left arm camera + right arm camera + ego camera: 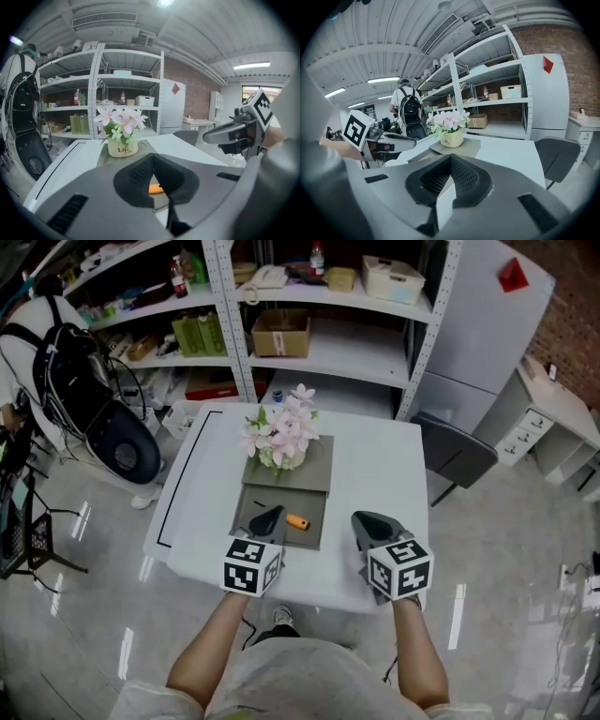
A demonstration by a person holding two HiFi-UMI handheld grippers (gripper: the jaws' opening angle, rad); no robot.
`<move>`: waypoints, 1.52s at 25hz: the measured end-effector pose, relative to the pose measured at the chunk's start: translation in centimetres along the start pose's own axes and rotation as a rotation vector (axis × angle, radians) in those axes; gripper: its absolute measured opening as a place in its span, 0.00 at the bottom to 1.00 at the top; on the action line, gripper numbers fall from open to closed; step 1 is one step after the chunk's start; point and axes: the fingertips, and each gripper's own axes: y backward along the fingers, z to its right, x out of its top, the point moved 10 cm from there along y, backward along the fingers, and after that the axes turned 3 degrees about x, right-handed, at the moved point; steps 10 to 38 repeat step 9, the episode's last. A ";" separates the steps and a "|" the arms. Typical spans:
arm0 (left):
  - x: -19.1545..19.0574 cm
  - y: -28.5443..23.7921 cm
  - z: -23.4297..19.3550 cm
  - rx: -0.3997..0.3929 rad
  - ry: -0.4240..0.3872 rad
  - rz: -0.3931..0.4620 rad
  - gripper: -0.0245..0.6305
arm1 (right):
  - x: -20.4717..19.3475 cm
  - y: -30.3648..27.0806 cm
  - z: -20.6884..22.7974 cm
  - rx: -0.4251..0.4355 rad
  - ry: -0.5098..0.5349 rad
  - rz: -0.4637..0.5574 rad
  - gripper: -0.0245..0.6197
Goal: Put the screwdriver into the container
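**Gripper state.** Your left gripper [270, 515] has its jaws together with nothing between them. Your right gripper [364, 518] is the same: jaws together, empty.

**Screwdriver position.** The screwdriver [297, 521] lies inside the outline of the shallow grey container [242, 521], on the near side of the flower pot [278, 457]. Only the orange handle is visible. The shaft cannot be made out.

**Bearing from each gripper.**
- Left gripper: its tip hangs over the container. The handle is just beside the tip, on its right and slightly below. In the left gripper view the orange shows directly under the jaw tips.
- Right gripper: it is over the bare table [375, 465], outside the container. The screwdriver lies to its left, well apart from it.

**Long axis.** The handle runs roughly across the table, left to right, so it lies crosswise to the left gripper's line of reach.

**Judgement.** Your left gripper is the nearer one. The screwdriver appears to rest in the container already. If you need to regrip it, part the left jaws first. The crosswise handle then suits a straight descent, with the jaws closing across its width.
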 end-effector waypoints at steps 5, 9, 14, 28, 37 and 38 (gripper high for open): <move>-0.4 0.3 0.2 -0.008 0.008 -0.004 0.04 | -0.2 0.4 -0.1 -0.014 0.001 -0.005 0.05; -0.6 0.5 0.4 -0.018 0.009 -0.005 0.04 | -0.2 0.7 -0.2 -0.017 0.003 -0.006 0.05; -0.6 0.5 0.4 -0.018 0.009 -0.005 0.04 | -0.2 0.7 -0.2 -0.017 0.003 -0.006 0.05; -0.6 0.5 0.4 -0.018 0.009 -0.005 0.04 | -0.2 0.7 -0.2 -0.017 0.003 -0.006 0.05; -0.6 0.5 0.4 -0.018 0.009 -0.005 0.04 | -0.2 0.7 -0.2 -0.017 0.003 -0.006 0.05; -0.6 0.5 0.4 -0.018 0.009 -0.005 0.04 | -0.2 0.7 -0.2 -0.017 0.003 -0.006 0.05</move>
